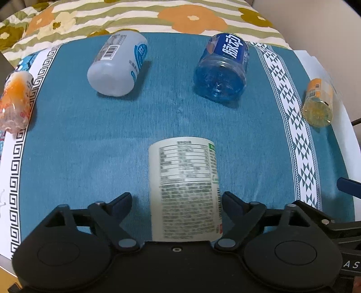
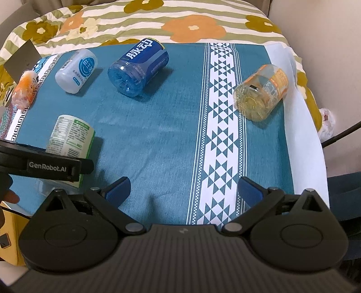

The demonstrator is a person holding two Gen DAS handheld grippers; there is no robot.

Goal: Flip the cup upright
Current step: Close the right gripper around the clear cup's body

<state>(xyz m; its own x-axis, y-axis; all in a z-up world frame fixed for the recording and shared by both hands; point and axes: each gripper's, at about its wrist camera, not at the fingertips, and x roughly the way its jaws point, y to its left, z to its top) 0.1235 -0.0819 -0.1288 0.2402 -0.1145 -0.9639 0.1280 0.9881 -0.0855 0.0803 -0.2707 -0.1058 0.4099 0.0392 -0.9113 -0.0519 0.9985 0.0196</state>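
A white-and-green labelled cup lies on its side on the blue cloth, lengthways between the fingers of my left gripper. The jaws are open; the right pad looks close to the cup, the left pad stands apart. The same cup shows in the right wrist view, partly behind the left gripper's body. My right gripper is open and empty, low over the cloth near its front edge.
Several more cups lie on their sides: a white one, a blue one, a yellow-orange one at the right edge, a pink-orange one at the left edge. A floral quilt lies behind.
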